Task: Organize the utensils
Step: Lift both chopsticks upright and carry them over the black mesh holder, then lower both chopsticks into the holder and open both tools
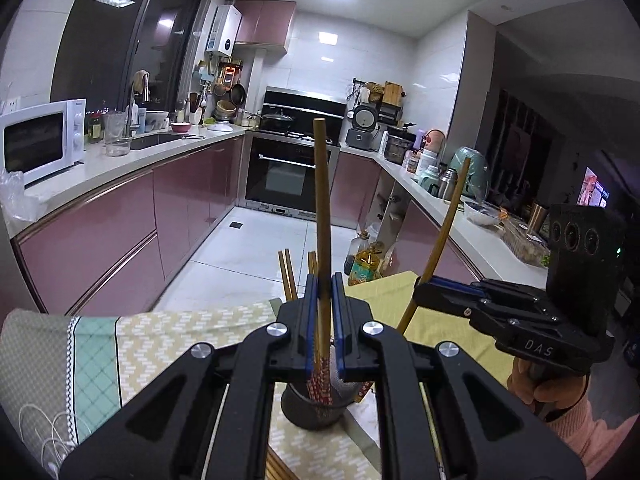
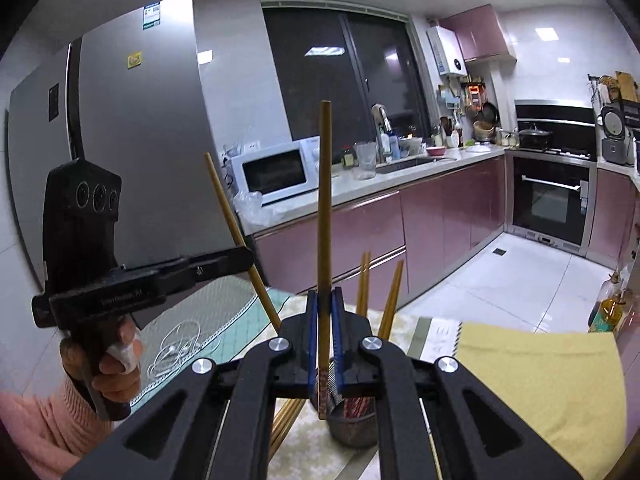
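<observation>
My left gripper (image 1: 325, 292) is shut on a wooden chopstick (image 1: 322, 216) held upright over a dark mesh utensil cup (image 1: 316, 406); its patterned lower end dips toward the cup. My right gripper (image 2: 325, 304) is shut on another wooden chopstick (image 2: 324, 208), upright above the same cup (image 2: 352, 424). Each gripper shows in the other's view: the right one (image 1: 452, 286) with its slanted chopstick (image 1: 444, 232), the left one (image 2: 224, 264) with its chopstick (image 2: 236, 232). More chopsticks (image 2: 380, 288) stand in the cup.
The cup stands on a table with a patterned cloth (image 1: 80, 360) and a yellow notebook (image 2: 540, 376). White earphones (image 2: 180, 348) lie on the cloth. Loose chopsticks (image 2: 286, 424) lie beside the cup. Oil bottles (image 1: 362, 264) stand on the floor beyond the table edge.
</observation>
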### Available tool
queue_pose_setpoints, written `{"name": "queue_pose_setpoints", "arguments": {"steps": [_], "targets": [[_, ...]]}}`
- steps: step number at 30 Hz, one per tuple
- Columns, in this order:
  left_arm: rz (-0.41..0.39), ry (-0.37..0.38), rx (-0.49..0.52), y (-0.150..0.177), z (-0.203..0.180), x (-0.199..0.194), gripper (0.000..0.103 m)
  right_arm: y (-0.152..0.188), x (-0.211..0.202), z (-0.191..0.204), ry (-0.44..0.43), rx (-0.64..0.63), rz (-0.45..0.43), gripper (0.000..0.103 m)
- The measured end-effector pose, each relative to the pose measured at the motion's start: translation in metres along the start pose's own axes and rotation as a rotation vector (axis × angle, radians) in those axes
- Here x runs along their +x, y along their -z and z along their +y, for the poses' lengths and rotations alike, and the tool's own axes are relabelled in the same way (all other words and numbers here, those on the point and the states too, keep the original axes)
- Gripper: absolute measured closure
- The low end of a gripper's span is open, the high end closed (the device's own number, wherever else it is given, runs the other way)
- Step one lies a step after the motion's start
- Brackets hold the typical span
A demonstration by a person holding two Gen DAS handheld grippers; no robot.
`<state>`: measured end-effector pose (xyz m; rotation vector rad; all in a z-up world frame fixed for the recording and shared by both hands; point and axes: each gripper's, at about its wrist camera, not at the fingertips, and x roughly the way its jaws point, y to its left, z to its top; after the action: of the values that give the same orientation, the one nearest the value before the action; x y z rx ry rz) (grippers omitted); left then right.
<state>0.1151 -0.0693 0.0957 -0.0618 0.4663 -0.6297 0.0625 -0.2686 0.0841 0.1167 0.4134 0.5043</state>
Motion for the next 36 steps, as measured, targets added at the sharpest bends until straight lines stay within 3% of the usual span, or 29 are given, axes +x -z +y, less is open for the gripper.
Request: {"name": "queue_pose_setpoints", "arguments": {"steps": [5,14,18,29,31,34,36], "targets": [[0.069,-0.027,0.015,0.007,0.000,0.030,0.095,0.000,0.019,-0.013,0.031,0.010,0.041,0.097],[0.264,-0.047,0.038,0.050,0.014,0.086,0.095,0.036,0.074,-0.030,0.029,0.078,0.231,0.097],[0.282,-0.050,0.018,0.055,0.024,0.098,0.095,0.043,0.089,-0.031,0.038,0.094,0.274,0.097],[0.297,-0.070,-0.015,0.061,0.036,0.114,0.095,0.046,0.097,-0.034,0.064,0.119,0.275,0.094],[0.293,-0.079,-0.018,0.063,0.036,0.113,0.086,0.047,0.095,-0.033,0.064,0.122,0.268,0.092],[0.262,-0.118,-0.016,0.069,0.038,0.103,0.075,0.050,0.088,-0.028,0.064,0.118,0.249,0.080],[0.226,-0.151,-0.014,0.073,0.037,0.091,0.059,0.051,0.081,-0.025,0.060,0.109,0.233,0.072]]}}
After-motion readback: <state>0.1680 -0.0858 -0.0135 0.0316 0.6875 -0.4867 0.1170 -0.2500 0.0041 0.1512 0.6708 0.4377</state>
